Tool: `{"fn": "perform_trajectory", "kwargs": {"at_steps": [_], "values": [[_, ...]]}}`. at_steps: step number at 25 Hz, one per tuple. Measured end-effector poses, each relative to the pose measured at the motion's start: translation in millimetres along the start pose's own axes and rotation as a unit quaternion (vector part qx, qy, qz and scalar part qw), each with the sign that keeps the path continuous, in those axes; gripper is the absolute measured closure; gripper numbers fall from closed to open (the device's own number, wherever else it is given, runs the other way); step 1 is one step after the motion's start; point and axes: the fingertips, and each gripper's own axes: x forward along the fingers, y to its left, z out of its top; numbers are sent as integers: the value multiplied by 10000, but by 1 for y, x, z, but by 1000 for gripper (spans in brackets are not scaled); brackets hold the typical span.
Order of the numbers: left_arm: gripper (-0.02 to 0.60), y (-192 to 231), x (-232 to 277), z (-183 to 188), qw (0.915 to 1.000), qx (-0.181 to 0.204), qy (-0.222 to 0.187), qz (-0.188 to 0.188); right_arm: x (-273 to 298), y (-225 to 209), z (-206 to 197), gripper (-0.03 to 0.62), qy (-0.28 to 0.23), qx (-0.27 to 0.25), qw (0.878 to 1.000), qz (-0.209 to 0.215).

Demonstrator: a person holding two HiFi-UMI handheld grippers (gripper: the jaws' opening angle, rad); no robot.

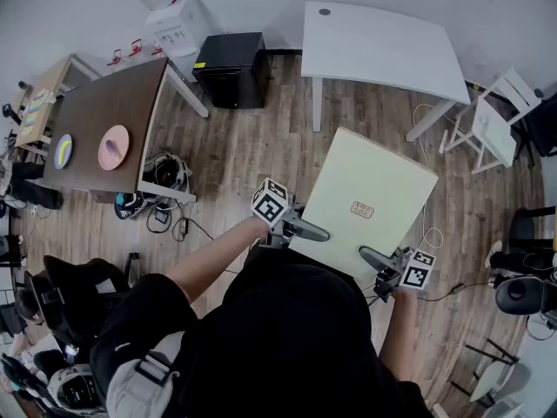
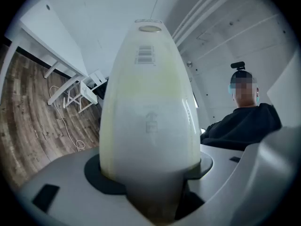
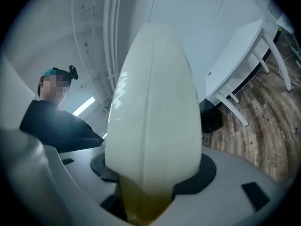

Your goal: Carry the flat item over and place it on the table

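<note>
Flat panel (image 1: 370,190): pale cream, square-cornered, with a small reddish label at its middle. It is held about level in the air over the wooden floor (image 1: 244,151) and rests on no desk.

Left gripper (image 1: 318,232): on the panel's near edge, by its left corner. Its jaws stand wide, with the panel's edge clamped between them. In the left gripper view the panel (image 2: 150,107) runs straight out from between them.

Right gripper (image 1: 372,256): on the same near edge, toward the right corner. Its jaws are also spread wide and closed on the panel (image 3: 153,107).

White desk (image 1: 374,46): ahead of the panel's far corner, and the panel stops short of its near edge.

White chair (image 1: 492,124): off the white desk's right end.

Black cabinet (image 1: 231,68): left of the white desk.

Brown desk (image 1: 100,116): further left, well apart, with a pink plate (image 1: 114,146) and a yellow-and-blue plate (image 1: 63,151) by its near edge.
</note>
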Motion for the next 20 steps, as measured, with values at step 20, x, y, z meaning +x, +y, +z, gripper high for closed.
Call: {"fn": "perform_trajectory", "kwargs": {"at_steps": [20], "values": [[272, 32, 23, 10, 9998, -103, 147, 23, -24, -30, 11, 298, -249, 130, 9996, 66]]}}
